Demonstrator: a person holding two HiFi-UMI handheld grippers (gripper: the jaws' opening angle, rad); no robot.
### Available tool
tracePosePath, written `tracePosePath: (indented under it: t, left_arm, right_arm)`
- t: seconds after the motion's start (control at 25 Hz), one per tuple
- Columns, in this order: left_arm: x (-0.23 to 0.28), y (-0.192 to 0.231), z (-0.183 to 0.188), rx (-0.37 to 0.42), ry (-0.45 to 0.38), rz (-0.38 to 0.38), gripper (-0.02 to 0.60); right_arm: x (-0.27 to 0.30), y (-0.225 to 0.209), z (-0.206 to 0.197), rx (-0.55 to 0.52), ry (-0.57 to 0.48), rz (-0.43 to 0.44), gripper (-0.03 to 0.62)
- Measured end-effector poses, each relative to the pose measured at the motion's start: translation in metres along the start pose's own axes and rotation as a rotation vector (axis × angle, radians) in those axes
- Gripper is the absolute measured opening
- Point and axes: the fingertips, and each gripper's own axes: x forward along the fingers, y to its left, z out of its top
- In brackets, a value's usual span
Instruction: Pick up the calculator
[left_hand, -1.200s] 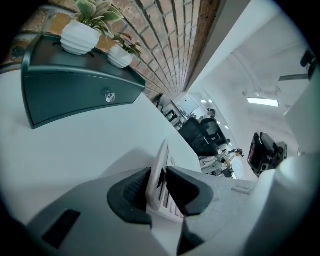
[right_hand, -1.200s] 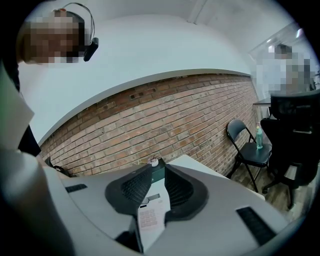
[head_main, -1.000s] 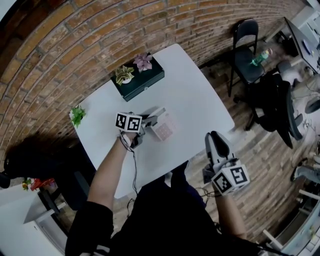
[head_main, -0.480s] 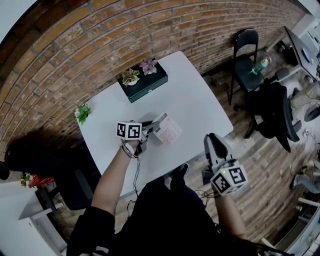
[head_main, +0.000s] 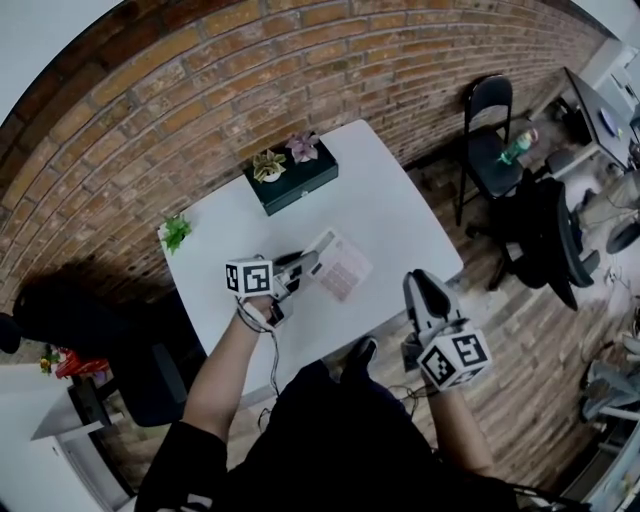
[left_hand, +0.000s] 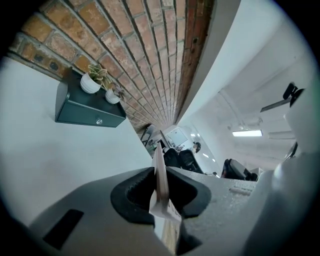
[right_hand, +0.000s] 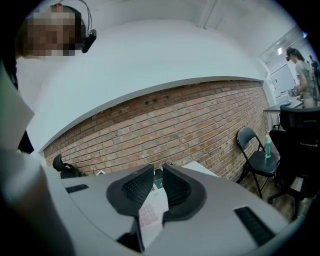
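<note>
**Calculator pinched in your left gripper, lifted over the white table**

Your left gripper (head_main: 306, 265) is clamped tight on the thin near edge of the calculator (head_main: 343, 268). The calculator hangs tilted over the middle of the table (head_main: 400, 215) and seems clear of the top, though the steep head view leaves that unsure; a second ago it lay flat there. Your right gripper (head_main: 419, 282) hovers off the table's right edge. Its jaws are narrowly apart, have just been closing, and have nothing between them. At the far side the dark green box (head_main: 297, 185) is shut, and the two white pots (left_hand: 91, 84) on its lid each hold a small plant. A third plant (head_main: 176, 234) sits at the left corner.
</note>
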Motion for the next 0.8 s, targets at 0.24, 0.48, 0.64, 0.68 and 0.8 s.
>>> tracePosePath:
  t: [0.24, 0.48, 0.64, 0.68, 0.8]
  left_arm:
    - [-0.014, -0.030, 0.011, -0.006, -0.085, -0.060, 0.058]
    - [-0.029, -0.058, 0.023, 0.010, -0.142, -0.091, 0.058]
    - [-0.041, -0.073, 0.034, 0.003, -0.197, -0.110, 0.058]
    - [-0.044, -0.077, 0.036, 0.000, -0.212, -0.111, 0.058]
    - [-0.050, -0.089, 0.042, -0.003, -0.244, -0.118, 0.058]
  right_arm:
    - [-0.001, 0.007, 0.010, -0.021, -0.017, 0.016, 0.061]
    - [0.003, 0.008, 0.017, -0.055, -0.008, 0.012, 0.063]
    - [0.005, 0.012, 0.023, -0.098, -0.014, 0.020, 0.064]
    - [0.006, 0.014, 0.026, -0.103, -0.021, 0.024, 0.064]
    - [0.007, 0.018, 0.037, -0.115, -0.043, 0.037, 0.063]
